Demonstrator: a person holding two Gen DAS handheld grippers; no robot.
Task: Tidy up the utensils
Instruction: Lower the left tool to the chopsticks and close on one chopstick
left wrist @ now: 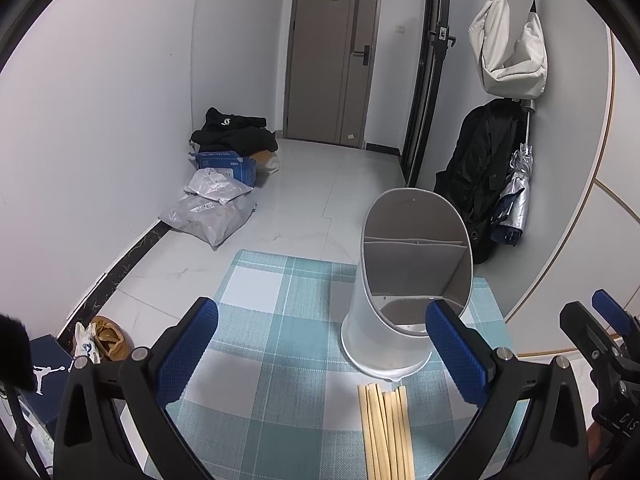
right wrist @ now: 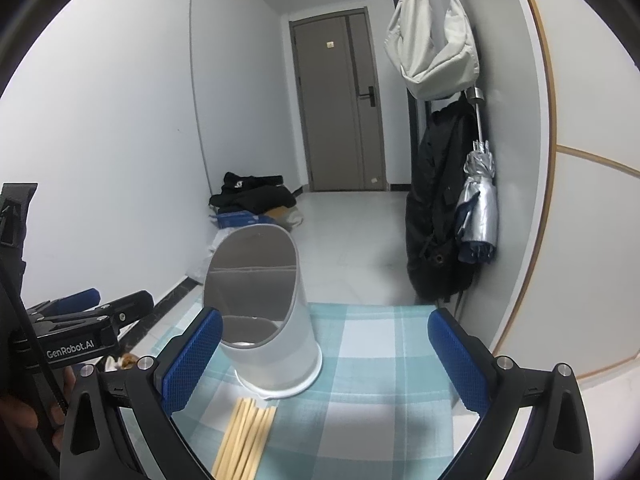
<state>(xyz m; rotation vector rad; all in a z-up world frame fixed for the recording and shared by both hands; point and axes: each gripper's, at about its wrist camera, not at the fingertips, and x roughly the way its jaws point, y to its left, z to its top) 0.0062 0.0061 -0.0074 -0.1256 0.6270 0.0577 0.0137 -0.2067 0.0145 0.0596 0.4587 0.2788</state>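
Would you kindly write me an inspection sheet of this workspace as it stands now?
Surface: plaid tablecloth, teal and white.
Job's things: white utensil holder upright, divided inside, looks empty; wooden chopsticks bundled flat in front of it, apart from it.
Clutter: nothing seen on the cloth.
Grippers: left gripper open, holding nothing; right gripper open, holding nothing.
Cables: nothing seen.
Surroundings: closed door; parcels and dark clothes on the floor; white bag, black coat, folded umbrella hanging on the wall.
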